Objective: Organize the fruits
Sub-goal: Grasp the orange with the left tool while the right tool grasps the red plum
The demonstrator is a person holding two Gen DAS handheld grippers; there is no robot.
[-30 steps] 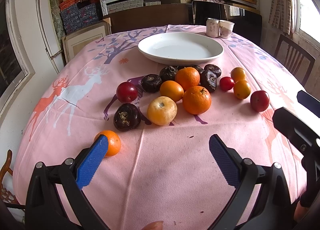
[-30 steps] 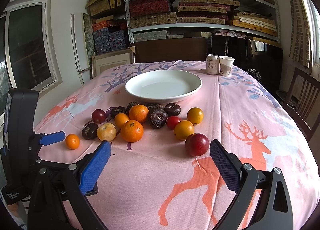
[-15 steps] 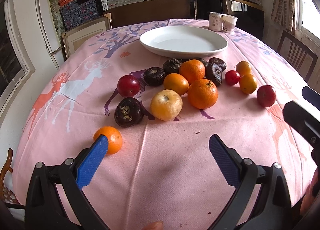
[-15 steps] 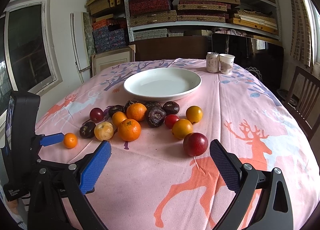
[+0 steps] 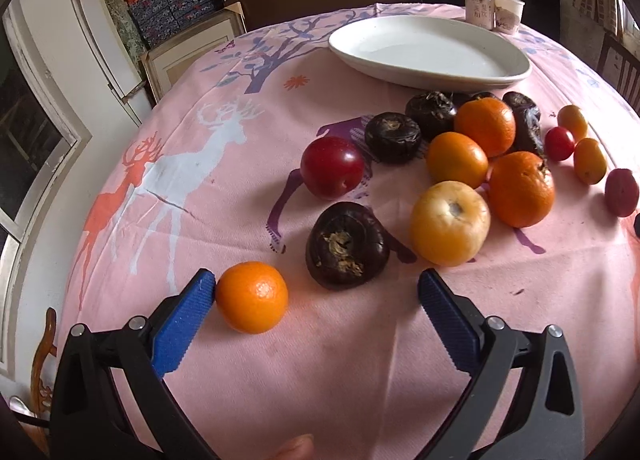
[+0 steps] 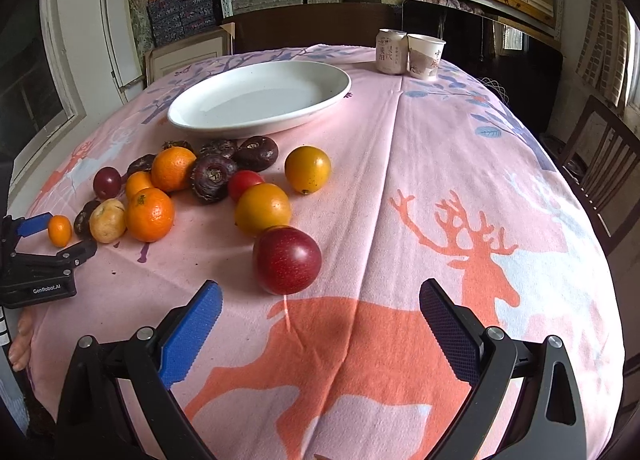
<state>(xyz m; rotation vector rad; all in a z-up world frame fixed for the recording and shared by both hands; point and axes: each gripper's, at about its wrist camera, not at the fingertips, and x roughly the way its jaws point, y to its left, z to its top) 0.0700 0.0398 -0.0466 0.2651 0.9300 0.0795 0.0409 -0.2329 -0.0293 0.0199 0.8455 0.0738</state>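
Oranges, red plums and dark water chestnuts lie in a cluster on the pink tablecloth before an empty white plate [image 5: 432,48] [image 6: 260,96]. My left gripper [image 5: 316,292] is open low over the cloth; its left pad touches a small orange [image 5: 252,298], and a dark chestnut [image 5: 346,244] lies just beyond the jaws. A pale yellow fruit [image 5: 450,222] lies right of it. My right gripper [image 6: 320,300] is open, with a red plum [image 6: 287,260] just ahead of its jaws. The left gripper [image 6: 52,236] shows at the right wrist view's left edge.
A can [image 6: 390,50] and a paper cup [image 6: 426,56] stand behind the plate. A wooden chair [image 6: 596,176] stands at the table's right. Shelves of boxes fill the back wall. The table edge falls away at the left.
Both grippers moved forward and lower toward the fruit. The small orange now lies against the left gripper's left pad. The red plum is closer to the right gripper.
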